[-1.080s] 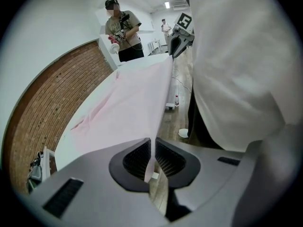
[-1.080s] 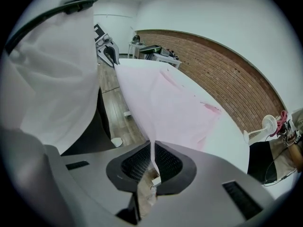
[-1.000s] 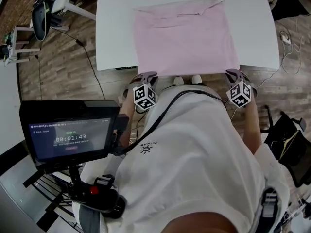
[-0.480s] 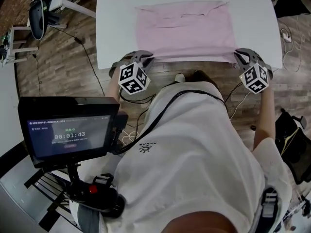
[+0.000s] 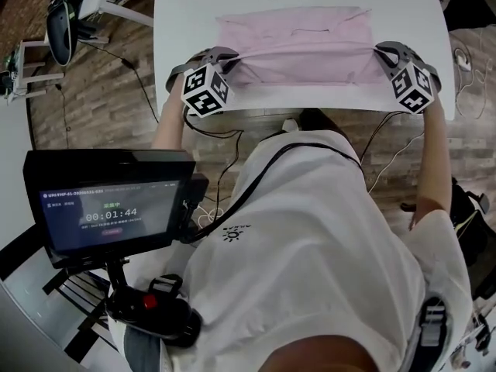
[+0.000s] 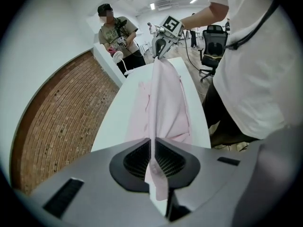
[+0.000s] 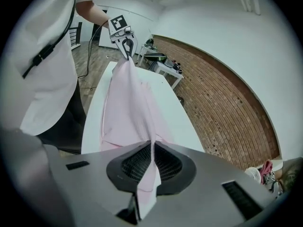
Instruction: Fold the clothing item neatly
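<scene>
Surface (image 5: 178,22): white, rectangular, set on a wood-plank floor (image 5: 85,107). A brick wall (image 7: 222,103) is seen along one side of the room. An office chair (image 6: 213,37) and a person (image 6: 116,30) are seen beyond one end of the surface.

The pink garment (image 5: 302,41) is laid across the middle of the surface. Its far part is flat and its near edge is raised and drawn taut.

The left hand-held gripper (image 5: 232,57) is closed on the near left corner, with cloth pinched between its jaws. The right hand-held gripper (image 5: 378,51) is closed likewise on the near right corner.

Bare white margins are left on either side of the garment and beyond it. A monitor (image 5: 108,208) is mounted low at the left, off the surface.
</scene>
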